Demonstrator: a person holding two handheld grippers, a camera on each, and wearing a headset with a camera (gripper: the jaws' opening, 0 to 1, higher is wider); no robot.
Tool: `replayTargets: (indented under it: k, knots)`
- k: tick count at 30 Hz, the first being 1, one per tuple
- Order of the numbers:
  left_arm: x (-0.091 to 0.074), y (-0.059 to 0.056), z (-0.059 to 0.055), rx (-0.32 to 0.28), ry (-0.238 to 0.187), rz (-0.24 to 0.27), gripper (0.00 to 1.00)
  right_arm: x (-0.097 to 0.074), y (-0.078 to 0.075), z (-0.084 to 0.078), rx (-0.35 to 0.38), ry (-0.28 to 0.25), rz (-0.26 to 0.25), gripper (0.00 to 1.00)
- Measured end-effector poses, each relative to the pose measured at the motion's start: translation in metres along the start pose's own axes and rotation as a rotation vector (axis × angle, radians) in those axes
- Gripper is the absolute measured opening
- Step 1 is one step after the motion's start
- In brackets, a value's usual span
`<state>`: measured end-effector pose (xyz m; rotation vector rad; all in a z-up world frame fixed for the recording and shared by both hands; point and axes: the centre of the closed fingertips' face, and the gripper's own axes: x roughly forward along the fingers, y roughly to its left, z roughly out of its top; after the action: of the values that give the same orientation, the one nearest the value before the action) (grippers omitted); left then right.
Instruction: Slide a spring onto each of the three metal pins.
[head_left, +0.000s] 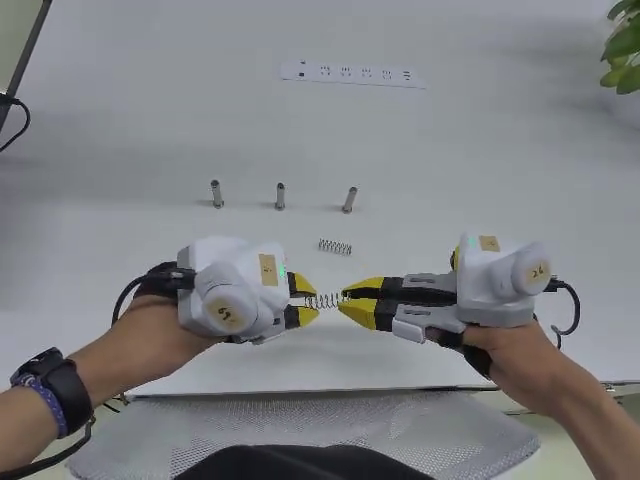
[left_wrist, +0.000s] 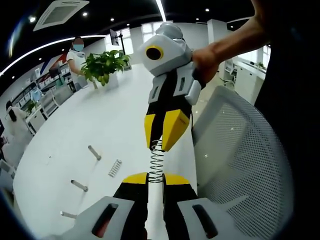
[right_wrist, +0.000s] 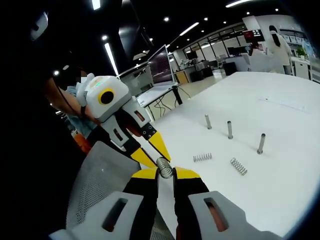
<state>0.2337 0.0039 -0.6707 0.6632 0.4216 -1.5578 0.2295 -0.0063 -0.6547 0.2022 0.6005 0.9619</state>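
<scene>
Now, held spring (head_left: 325, 298): it spans the short gap between the two grippers, roughly level, above the near edge of the table (head_left: 450, 150) and well short of the pins.
Left gripper (head_left: 310, 301): jaws drawn nearly together, pinching one end of the held spring; in its own view the coil rises straight out from between the yellow tips.
Right gripper (head_left: 345, 301): jaws likewise pressed in on the other end; its own view looks almost down the open bore of the coil.
Why held this way: probably a regrip between hands. With both ends pinched, no end is free to go over a pin, so one gripper would have to let go first.
Metal pins (head_left: 280, 196): three stand upright in a row across the middle of the table, spaced apart, all bare.
Loose springs: the right gripper view shows two lying flat on the table, one nearer (right_wrist: 202, 157) and one closer to the pins (right_wrist: 239, 166); the head view shows one (head_left: 335, 247) just in front of the row.
Task standing: no pin carries a spring yet, so it looks to be at its start.
Risk: a thin coil pinched at both ends may bow or spring away when one side lets go.
</scene>
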Motion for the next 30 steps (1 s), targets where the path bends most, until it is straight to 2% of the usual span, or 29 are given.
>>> replayTargets:
  k: [6, 16, 23, 30]
  knots:
    - [0.0, 0.004, 0.003, 0.001, -0.005, 0.012, 0.02, -0.001, -0.001, 0.007, -0.009, 0.003, -0.01, 0.09]
    - [-0.002, 0.025, 0.018, -0.012, -0.048, 0.058, 0.02, -0.007, -0.004, 0.039, -0.085, 0.001, -0.03, 0.09]
    - [-0.005, 0.04, 0.034, -0.049, -0.108, 0.084, 0.02, -0.011, -0.007, 0.062, -0.153, 0.005, -0.053, 0.09]
    - [-0.005, 0.045, 0.044, -0.078, -0.147, 0.099, 0.02, -0.011, -0.006, 0.075, -0.196, 0.014, -0.054, 0.09]
